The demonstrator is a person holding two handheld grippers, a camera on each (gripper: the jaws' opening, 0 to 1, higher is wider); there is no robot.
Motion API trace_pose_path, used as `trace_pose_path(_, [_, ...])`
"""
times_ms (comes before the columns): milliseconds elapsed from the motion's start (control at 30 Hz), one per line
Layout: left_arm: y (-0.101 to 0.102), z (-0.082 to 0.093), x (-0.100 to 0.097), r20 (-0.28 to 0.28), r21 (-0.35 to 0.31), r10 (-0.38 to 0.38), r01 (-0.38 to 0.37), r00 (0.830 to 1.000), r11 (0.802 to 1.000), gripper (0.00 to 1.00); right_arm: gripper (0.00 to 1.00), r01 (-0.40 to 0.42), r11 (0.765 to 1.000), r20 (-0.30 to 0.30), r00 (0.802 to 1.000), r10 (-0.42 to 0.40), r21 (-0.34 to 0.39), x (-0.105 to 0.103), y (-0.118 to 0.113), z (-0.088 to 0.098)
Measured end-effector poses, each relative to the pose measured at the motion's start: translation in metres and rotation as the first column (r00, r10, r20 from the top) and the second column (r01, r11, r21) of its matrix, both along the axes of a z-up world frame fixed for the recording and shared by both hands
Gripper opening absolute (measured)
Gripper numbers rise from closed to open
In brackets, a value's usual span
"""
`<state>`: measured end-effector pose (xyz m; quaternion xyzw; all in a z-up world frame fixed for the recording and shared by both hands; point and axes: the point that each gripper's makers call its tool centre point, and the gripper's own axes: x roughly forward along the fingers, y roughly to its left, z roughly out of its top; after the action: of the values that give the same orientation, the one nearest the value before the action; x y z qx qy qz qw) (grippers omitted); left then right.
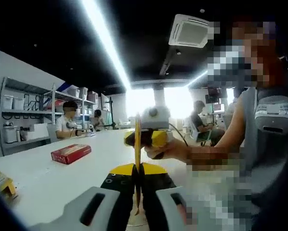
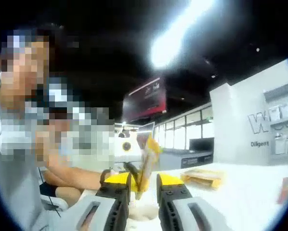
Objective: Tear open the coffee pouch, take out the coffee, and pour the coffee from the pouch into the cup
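A thin yellow coffee pouch [image 1: 137,144] stands upright, edge-on, in the left gripper view. My left gripper [image 1: 137,169] is shut on its lower part, the yellow-tipped jaws pressed against both sides. My right gripper [image 1: 149,138], held by a hand, reaches in from the right and clamps the pouch's upper part. In the right gripper view the pouch [image 2: 149,161] rises tilted between the jaws of my right gripper [image 2: 144,185], and the left gripper [image 2: 129,168] meets it from behind. A pale rounded shape [image 2: 140,211] lies below the jaws; I cannot tell if it is the cup.
A red box [image 1: 71,153] lies on the white table [image 1: 47,178], and a yellow packet [image 1: 4,185] lies at its left edge. Another yellow pouch [image 2: 202,177] lies flat on the table. Shelves [image 1: 23,115] line the wall. People sit at the far end.
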<state>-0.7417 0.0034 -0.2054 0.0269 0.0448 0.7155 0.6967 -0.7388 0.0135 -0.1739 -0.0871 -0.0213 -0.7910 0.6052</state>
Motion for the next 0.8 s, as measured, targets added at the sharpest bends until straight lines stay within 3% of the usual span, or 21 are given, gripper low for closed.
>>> trace_pose_path(33, [0.0,-0.008,0.003,0.041,-0.062,-0.027,0.029,0.999,0.998,0.07,0.22,-0.002,1.0,0.012,1.0,0.003,-0.008,-0.001,0.001,0.0])
trace_pose_path(67, [0.0,-0.009,0.0,0.031,-0.076,-0.019,0.021,0.999,0.997,0.07,0.2,-0.009,1.0,0.026,1.0,0.01,-0.013,-0.001,0.001,0.0])
trace_pose_path(100, [0.0,-0.003,-0.003,0.007,-0.046,-0.024,0.024,1.0,0.999,0.07,0.19,-0.013,1.0,0.03,0.999,0.013,-0.01,-0.001,0.001,-0.001])
trace_pose_path(167, [-0.001,-0.004,-0.004,0.087,-0.069,-0.054,0.06,0.995,0.996,0.07,0.17,-0.009,1.0,0.044,0.999,0.009,-0.015,-0.005,0.001,-0.001])
trace_pose_path(200, [-0.002,0.0,-0.008,0.071,-0.057,-0.051,0.055,0.996,0.997,0.07,0.15,-0.011,1.0,0.06,0.998,0.012,-0.014,-0.006,0.001,-0.002])
trace_pose_path(233, [-0.002,0.0,-0.005,0.101,-0.063,-0.076,0.083,0.992,0.995,0.07,0.15,-0.012,1.0,0.074,0.997,0.013,-0.015,-0.007,0.0,-0.002])
trace_pose_path(300, [-0.003,-0.002,-0.007,0.098,-0.086,-0.066,0.075,0.993,0.994,0.07,0.11,-0.015,0.999,0.078,0.997,0.017,-0.032,-0.005,-0.004,0.002])
trace_pose_path(333, [-0.004,-0.004,-0.004,0.122,-0.115,-0.073,0.087,0.99,0.99,0.07,0.09,-0.017,0.999,0.085,0.996,0.02,-0.028,-0.004,-0.006,0.002])
trace_pose_path(400, [-0.004,0.003,-0.013,0.089,-0.095,-0.012,0.02,0.996,0.995,0.07,0.06,0.002,0.999,0.062,0.998,0.0,-0.042,-0.003,-0.006,0.005])
trace_pose_path(467, [-0.005,-0.004,-0.006,0.15,-0.138,-0.02,0.041,0.989,0.99,0.08,0.05,0.015,1.0,0.063,0.998,-0.014,-0.004,-0.002,-0.007,0.002])
trace_pose_path(533, [-0.003,-0.008,-0.013,0.096,-0.152,0.027,-0.012,0.995,0.988,0.1,0.04,0.03,0.999,0.046,0.998,-0.03,0.019,-0.001,-0.007,-0.002])
trace_pose_path(600, [-0.001,-0.013,-0.009,0.115,-0.168,0.02,0.0,0.993,0.986,0.12,0.04,0.034,0.999,0.047,0.998,-0.035,0.03,0.0,-0.008,-0.005])
trace_pose_path(667, [0.0,-0.01,-0.011,0.127,-0.142,0.04,-0.022,0.991,0.99,0.15,0.04,0.044,0.999,0.051,0.998,-0.044,0.009,0.002,-0.005,-0.004])
trace_pose_path(733, [-0.002,-0.008,-0.012,0.174,-0.125,0.06,-0.038,0.983,0.991,0.18,0.04,0.056,0.998,0.068,0.996,-0.054,-0.019,0.004,0.0,-0.003])
trace_pose_path(800, [-0.006,-0.002,-0.015,0.163,-0.088,0.101,-0.087,0.981,0.992,0.19,0.04,0.078,0.994,0.072,0.995,-0.073,-0.072,0.005,0.006,0.001])
